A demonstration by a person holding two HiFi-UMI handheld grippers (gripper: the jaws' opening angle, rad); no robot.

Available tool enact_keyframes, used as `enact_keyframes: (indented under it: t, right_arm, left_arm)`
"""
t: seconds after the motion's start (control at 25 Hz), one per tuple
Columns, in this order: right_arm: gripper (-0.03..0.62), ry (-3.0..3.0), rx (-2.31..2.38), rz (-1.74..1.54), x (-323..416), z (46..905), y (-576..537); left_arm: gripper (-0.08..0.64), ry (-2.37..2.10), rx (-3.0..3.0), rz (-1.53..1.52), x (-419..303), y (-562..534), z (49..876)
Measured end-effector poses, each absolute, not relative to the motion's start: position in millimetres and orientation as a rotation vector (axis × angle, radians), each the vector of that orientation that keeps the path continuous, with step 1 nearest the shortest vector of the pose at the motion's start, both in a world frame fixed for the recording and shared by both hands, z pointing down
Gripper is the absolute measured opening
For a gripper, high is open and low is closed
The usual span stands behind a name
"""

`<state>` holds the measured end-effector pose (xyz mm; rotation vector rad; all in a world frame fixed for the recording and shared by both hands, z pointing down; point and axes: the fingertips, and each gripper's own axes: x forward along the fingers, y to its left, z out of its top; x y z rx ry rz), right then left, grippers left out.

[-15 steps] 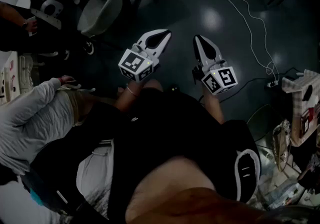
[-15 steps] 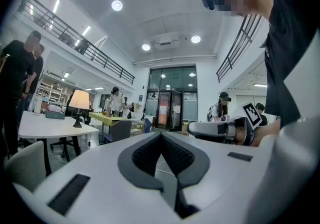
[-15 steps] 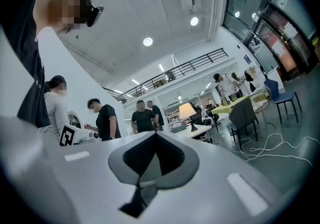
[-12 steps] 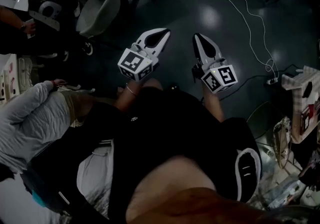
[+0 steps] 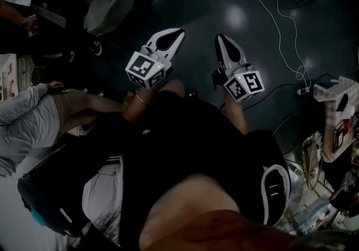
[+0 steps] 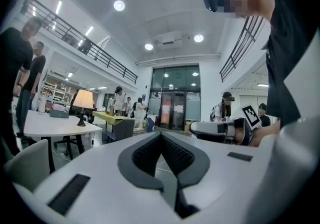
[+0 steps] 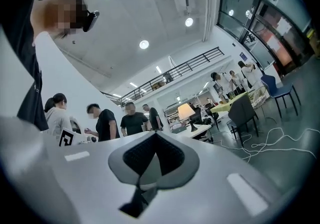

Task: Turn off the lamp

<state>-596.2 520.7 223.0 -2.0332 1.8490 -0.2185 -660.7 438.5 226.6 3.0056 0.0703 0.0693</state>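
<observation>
The lamp (image 6: 83,104) stands lit on a white round surface (image 6: 48,127) well away from the person, left of centre in the left gripper view and just right of centre in the right gripper view. Both tools are carried out in front over the dark floor (image 5: 263,48). The left tool (image 5: 179,33) has its jaws together with nothing between them, and the right tool (image 5: 220,38) is likewise closed and empty.

The step in hand looks like the approach, since nothing is within reach yet.

- **Approach:** walk in with the lamp held near the middle of one tool's view, so that tool arrives already lined up.
- **Hazards:** white cables (image 5: 268,3) trail across the floor, a chair (image 6: 123,129) stands by the surface, and people (image 7: 120,123) stand nearby (all worth a wide berth).
- **The switch:** it cannot be made out from here. It may sit on the base, the stem or the cord, so get close and find it before committing.
- **A push button:** closed jaws should serve well as a blunt tip. Press straight and gently, and rest the other tool against the base so the lamp neither slides nor tips.
- **A rocker or a cord switch:** this would likely need the jaws parted first, to pinch or to steady it.
</observation>
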Motion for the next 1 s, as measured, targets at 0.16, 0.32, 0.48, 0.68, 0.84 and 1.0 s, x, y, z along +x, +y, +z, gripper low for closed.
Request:
enact_keyframes:
  t: [0.16,0.32,0.48,0.68,0.84,1.0]
  right_arm:
    - [0.0,1.836,-2.031,-0.215,-595.6,222.1,525.5]
    - [0.0,1.823,-2.036,-0.228,-594.7,225.6,528.2]
    - [0.001,1.793,-2.046,-0.223,-589.2,226.4,528.9]
    - [0.001,1.781,-2.087,-0.196,-576.3,224.6,532.3]
    - [0.001,1.756,-2.155,-0.217,-544.5,230.6,546.1]
    - [0.001,1.71,-2.196,-0.239,-513.6,235.2,548.0]
  left_arm:
    - [0.006,0.083,3.019,0.068,-659.7,441.4,223.1]
    - [0.006,0.114,3.034,0.076,-654.2,446.5,219.4]
    - [0.006,0.134,3.042,0.103,-648.9,442.5,223.9]
    - [0.006,0.205,3.01,0.058,-623.3,438.1,224.4]
    - [0.006,0.272,2.98,0.028,-583.6,446.1,225.7]
    - [0.006,0.311,2.972,0.068,-558.4,447.7,237.9]
